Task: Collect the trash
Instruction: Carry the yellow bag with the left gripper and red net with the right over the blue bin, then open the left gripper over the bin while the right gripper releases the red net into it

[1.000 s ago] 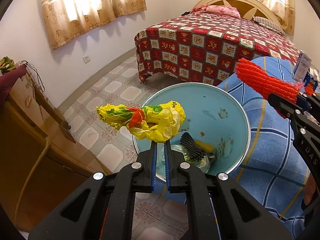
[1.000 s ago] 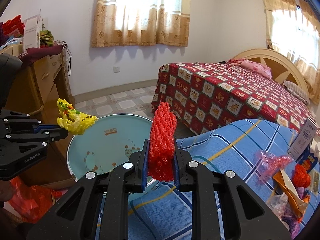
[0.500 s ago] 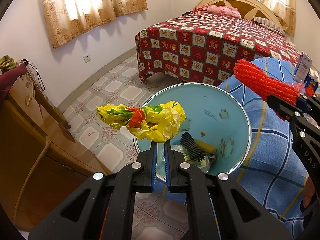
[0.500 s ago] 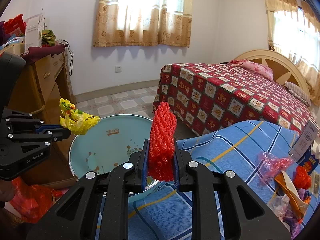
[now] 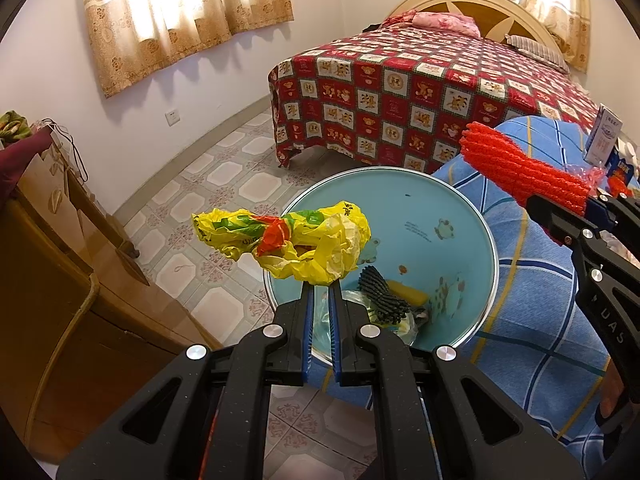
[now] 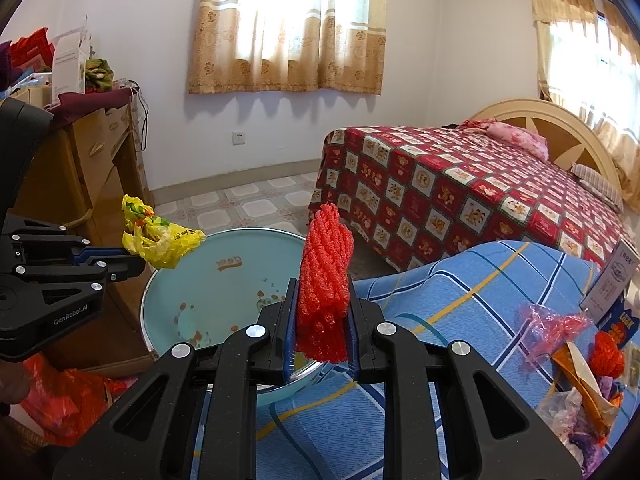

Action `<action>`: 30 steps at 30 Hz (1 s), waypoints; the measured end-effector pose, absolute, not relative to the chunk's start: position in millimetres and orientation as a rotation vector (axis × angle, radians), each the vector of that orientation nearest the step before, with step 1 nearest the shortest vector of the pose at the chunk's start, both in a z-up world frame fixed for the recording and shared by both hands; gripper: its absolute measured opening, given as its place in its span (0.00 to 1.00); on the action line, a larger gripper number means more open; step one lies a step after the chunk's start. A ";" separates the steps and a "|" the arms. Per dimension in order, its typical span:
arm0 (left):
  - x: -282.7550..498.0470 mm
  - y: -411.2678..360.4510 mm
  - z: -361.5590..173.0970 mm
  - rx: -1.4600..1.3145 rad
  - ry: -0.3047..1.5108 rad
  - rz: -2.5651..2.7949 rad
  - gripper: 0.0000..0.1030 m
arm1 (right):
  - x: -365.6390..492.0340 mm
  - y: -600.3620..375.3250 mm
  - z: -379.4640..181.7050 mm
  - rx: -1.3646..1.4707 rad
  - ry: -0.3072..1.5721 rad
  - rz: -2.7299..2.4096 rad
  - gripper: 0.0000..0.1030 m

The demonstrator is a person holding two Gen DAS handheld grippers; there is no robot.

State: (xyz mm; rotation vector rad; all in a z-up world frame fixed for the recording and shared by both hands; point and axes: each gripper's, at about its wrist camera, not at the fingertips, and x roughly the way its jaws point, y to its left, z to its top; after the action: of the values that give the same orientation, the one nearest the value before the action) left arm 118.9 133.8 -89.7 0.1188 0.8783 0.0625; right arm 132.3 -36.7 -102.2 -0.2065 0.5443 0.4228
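1. Yellow crumpled wrapper, green and red print, pinched at its bottom edge by the left gripper. Jaws nearly together, clamped on it.
2. Wrapper hangs in the air above the near-left rim of the light blue basin.
3. Red foam net stands upright in the right gripper. Jaws clamped on its lower half, top sticks up clear.
4. That net is held over the blue plaid cloth, just beside the basin's right rim.
5. Basin already holds a black ribbed piece, something yellow and clear plastic at the bottom.
6. More trash lies on the plaid cloth at far right: pink film, an orange wrapper, another red net.
7. Behind: bed with red patterned cover, wooden dresser at left, tiled floor.
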 end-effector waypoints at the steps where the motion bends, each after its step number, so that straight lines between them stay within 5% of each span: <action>1: 118.5 133.7 -89.8 0.120 0.878 0.065 0.07 | 132.4 -36.6 -102.8 -0.207 0.544 0.423 0.20; 30: 118.1 121.4 -92.5 0.115 0.880 0.051 0.07 | 131.2 -27.3 -104.6 -0.223 0.548 0.440 0.20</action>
State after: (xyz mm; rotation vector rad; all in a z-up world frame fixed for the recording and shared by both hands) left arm 118.1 121.4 -92.5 0.1154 0.8802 0.0511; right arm 131.2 -27.3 -104.6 -0.2229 0.5483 0.4404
